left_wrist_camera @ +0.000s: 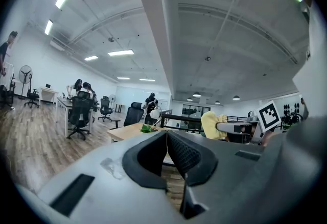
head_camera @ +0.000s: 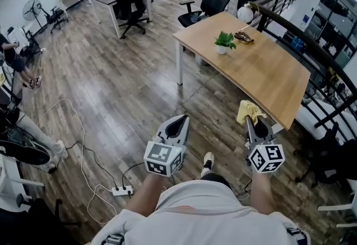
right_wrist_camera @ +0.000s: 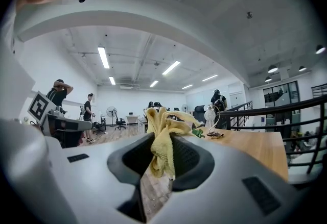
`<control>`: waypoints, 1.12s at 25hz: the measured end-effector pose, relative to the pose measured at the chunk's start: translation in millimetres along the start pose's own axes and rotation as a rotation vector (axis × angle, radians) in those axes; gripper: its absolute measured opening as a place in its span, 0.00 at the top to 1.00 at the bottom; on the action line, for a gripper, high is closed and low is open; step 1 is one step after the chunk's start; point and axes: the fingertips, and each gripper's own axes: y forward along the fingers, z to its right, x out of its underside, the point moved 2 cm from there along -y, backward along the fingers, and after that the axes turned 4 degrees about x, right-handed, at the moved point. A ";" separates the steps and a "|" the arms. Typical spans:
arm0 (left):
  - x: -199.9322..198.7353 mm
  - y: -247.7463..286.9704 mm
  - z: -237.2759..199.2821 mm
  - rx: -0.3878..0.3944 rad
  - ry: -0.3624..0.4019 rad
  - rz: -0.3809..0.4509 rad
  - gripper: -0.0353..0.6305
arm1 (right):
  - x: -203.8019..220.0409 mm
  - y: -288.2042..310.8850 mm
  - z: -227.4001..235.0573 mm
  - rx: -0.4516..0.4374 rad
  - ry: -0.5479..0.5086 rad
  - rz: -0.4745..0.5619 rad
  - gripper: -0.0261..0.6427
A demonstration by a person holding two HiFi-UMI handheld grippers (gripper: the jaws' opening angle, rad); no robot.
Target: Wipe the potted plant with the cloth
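No words, numbers or brand names are showing legibly anywhere. Only coded square patterns are showing (black on white, no letters): on the marker cube [head_camera: 163, 159] behind the left gripper [head_camera: 181, 120] and on the second cube [head_camera: 266, 158] behind the right gripper [head_camera: 249, 122].

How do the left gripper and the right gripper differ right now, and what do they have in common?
The left gripper is shut with nothing between its jaws; the right gripper is shut on the yellow cloth. The right gripper is near the closest corner of the table; the left gripper is over the floor, farther from the table. Both are shut and far from the potted plant.
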 end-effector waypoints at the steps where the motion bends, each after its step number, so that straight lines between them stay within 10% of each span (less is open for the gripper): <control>1: -0.9 7.0 -5.0 -0.005 0.002 -0.002 0.92 | -0.9 9.1 4.4 -0.002 0.002 0.003 0.75; 28: -7.2 246.5 -105.9 -0.155 -0.050 -0.101 0.92 | -5.0 263.0 174.0 -0.090 0.084 -0.071 0.75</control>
